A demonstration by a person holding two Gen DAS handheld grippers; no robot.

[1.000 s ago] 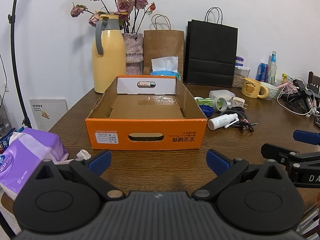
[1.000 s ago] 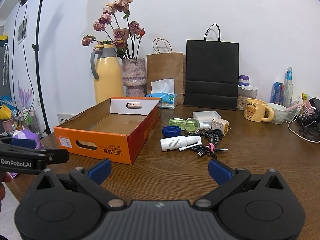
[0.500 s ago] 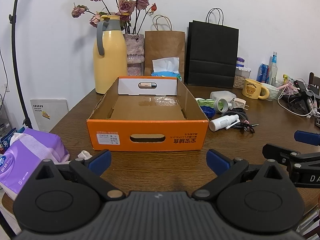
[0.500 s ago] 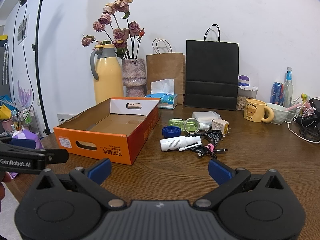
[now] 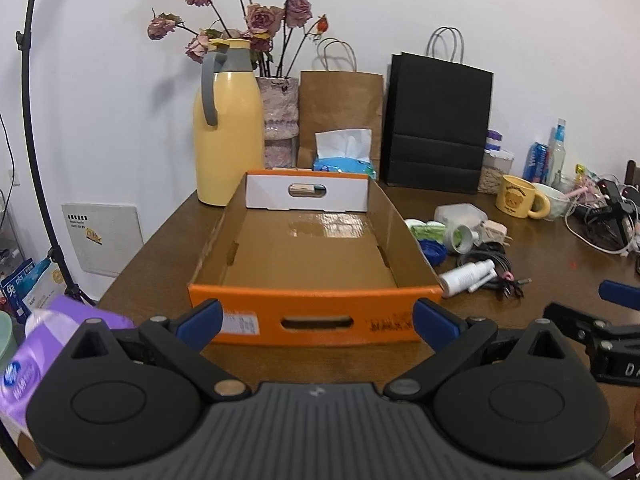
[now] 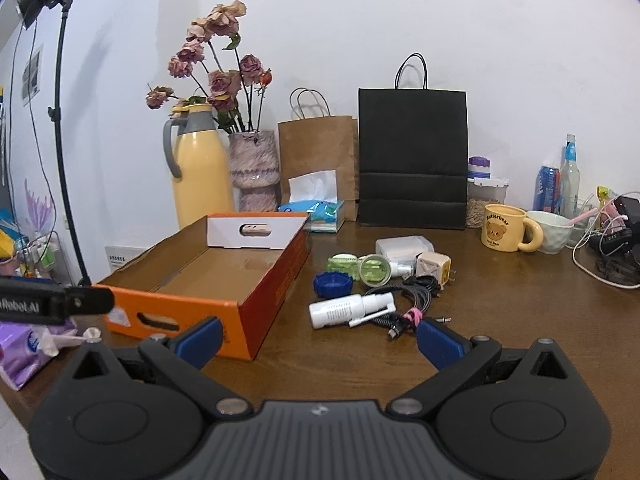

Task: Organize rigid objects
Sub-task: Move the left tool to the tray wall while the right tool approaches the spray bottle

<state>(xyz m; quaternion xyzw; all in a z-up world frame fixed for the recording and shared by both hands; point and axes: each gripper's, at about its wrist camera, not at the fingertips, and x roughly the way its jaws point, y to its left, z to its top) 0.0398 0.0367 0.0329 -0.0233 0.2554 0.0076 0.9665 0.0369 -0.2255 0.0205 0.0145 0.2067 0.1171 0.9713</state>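
An empty orange cardboard box point(image 5: 316, 320) point(image 6: 256, 320) sits on the wooden table. To its right lie a white spray bottle point(image 6: 348, 310) point(image 5: 466, 276), a blue cap point(image 6: 333, 283), green round containers point(image 6: 374, 268), a white charger block point(image 6: 404, 246), a plug adapter point(image 6: 432, 266) and black cables point(image 6: 416, 300). My left gripper point(image 5: 316, 318) is open and empty, just before the box's near wall. My right gripper point(image 6: 318, 340) is open and empty, short of the spray bottle.
A yellow thermos point(image 6: 200, 168), flower vase point(image 6: 254, 168), tissue box point(image 6: 316, 210), brown bag point(image 6: 316, 160) and black bag point(image 6: 412, 156) stand along the wall. A yellow mug point(image 6: 504, 228), bowl, bottles and cables crowd the right. A purple tissue pack point(image 5: 48, 344) lies at the left edge.
My left gripper has moved forward and up toward the box, which now looks larger and is seen more from above. My right gripper has barely moved.
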